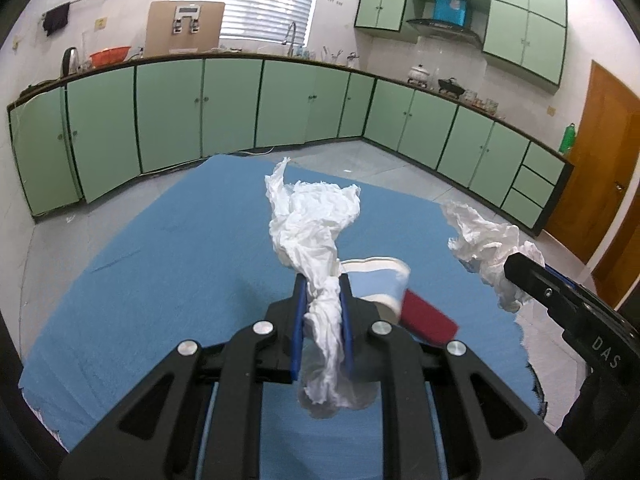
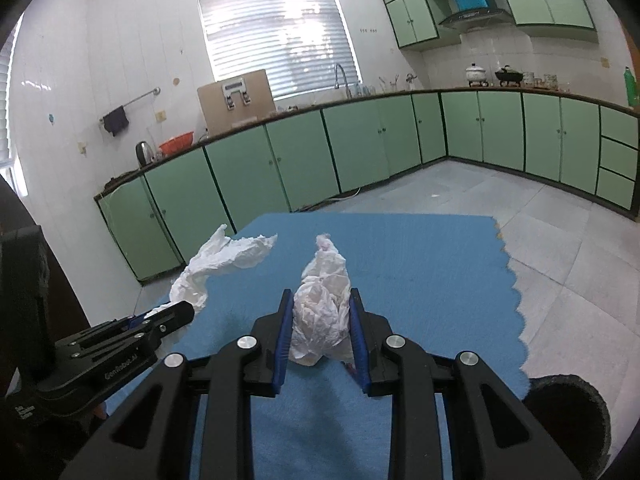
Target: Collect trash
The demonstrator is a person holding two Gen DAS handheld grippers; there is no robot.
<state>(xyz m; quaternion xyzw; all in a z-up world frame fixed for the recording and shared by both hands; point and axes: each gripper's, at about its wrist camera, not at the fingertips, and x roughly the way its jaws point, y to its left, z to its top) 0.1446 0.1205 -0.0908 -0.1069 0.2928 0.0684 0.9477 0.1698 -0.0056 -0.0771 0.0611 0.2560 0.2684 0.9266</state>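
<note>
Two crumpled wads of white tissue are held above a blue cloth [image 1: 132, 280] that covers a table in a kitchen lined with pale green cabinets [image 1: 168, 112]. The first tissue [image 1: 316, 236] is pinched between the blue pads of the left gripper [image 1: 322, 292], whose jaws are drawn almost fully together on a twisted neck of the paper; the rest of the wad is seen fanning out above the fingertips, and a tail hangs below them. The second tissue [image 2: 322, 304] is clamped in the right gripper [image 2: 320, 300], whose jaws are set somewhat wider, squeezed against a fuller bundle that bulges up between the pads. In the right wrist view the left gripper is seen at lower left with its tissue trailing past its tip, well apart from the right one. On the cloth, just beyond the left gripper, a blue-and-white paper cup [image 1: 380, 284] is seen lying on its side, with a flat red object [image 1: 428, 316] beside it; whether the two touch cannot be told. Off the scalloped edge of the cloth, at the lower right of the right wrist view, the dark rim of a round bin [image 2: 592, 408] is seen above the tiled floor [image 2: 560, 248].
</note>
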